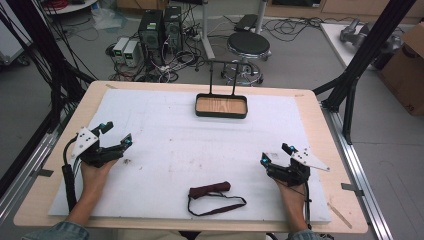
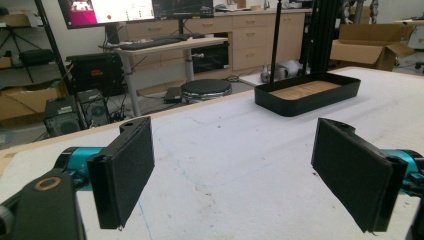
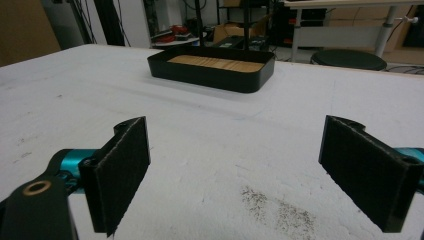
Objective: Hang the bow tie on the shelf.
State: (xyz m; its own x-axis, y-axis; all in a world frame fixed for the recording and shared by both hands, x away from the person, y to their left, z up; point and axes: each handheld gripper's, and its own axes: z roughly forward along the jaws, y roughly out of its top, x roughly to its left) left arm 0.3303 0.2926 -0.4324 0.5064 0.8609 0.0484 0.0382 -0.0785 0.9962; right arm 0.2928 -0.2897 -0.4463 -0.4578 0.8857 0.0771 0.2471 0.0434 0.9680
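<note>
A dark red rolled item with a black strap [image 1: 211, 189] lies on the white mat near the front edge, between my hands. A black tray with a wooden floor [image 1: 221, 105] [image 2: 307, 92] [image 3: 212, 65] stands at the far middle of the mat, with a black upright frame rising behind it. At the mat's left side my left gripper [image 1: 116, 134] [image 2: 235, 175] is open, nothing between its pads. Resting at the right front, my right gripper [image 1: 276, 153] [image 3: 250, 175] is open and empty too. Both point roughly toward the tray.
The white mat [image 1: 165, 145] covers a wooden table [image 1: 320, 120]. Beyond the far edge are a black stool [image 1: 248, 46], computer towers [image 1: 160, 30] and cables on the floor. Black frame posts [image 1: 367, 50] stand at the right, and a cardboard box [image 1: 407, 70] at the far right.
</note>
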